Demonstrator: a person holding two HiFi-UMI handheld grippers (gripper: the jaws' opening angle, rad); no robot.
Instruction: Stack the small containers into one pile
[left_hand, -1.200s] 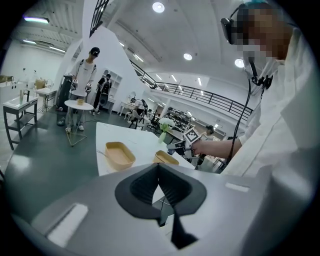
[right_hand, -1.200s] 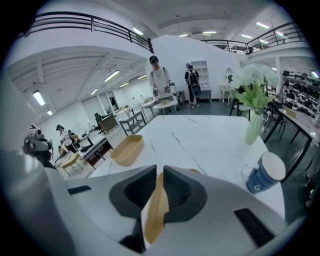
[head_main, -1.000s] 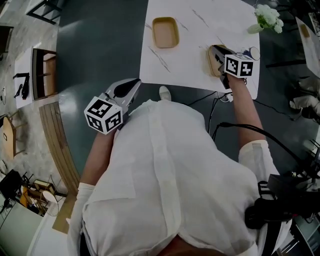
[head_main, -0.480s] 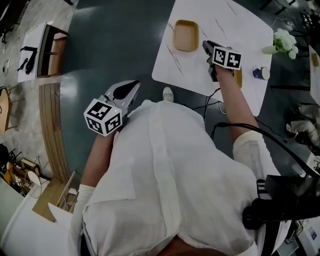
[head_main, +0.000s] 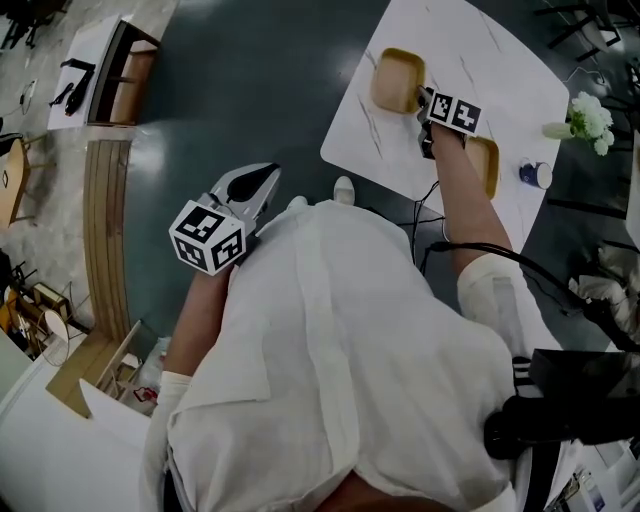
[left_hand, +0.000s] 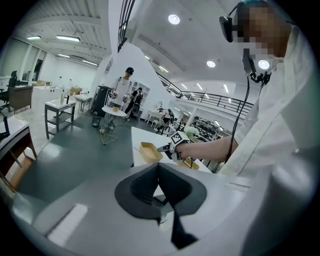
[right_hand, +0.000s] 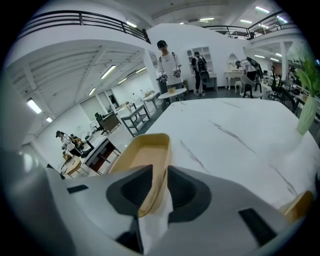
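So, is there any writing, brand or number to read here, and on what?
None readable.
The cubes on the left gripper and right gripper carry black-and-white square patterns, not words.
The small blue pot on the white marbled table: any label too small to read.
The tan rectangular tray in the right gripper: plain.

A white marble table (head_main: 490, 60) stands on dark grey floor (head_main: 260, 80) under ceiling lights (left_hand: 173, 19).

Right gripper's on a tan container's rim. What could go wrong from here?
1. The right gripper pinches only one thin rim wall of the shallow tan rectangular container; it may tilt or slip when lifted.
2. The second tan container lies near the edge of the white marbled table; a rough placement might push it off.
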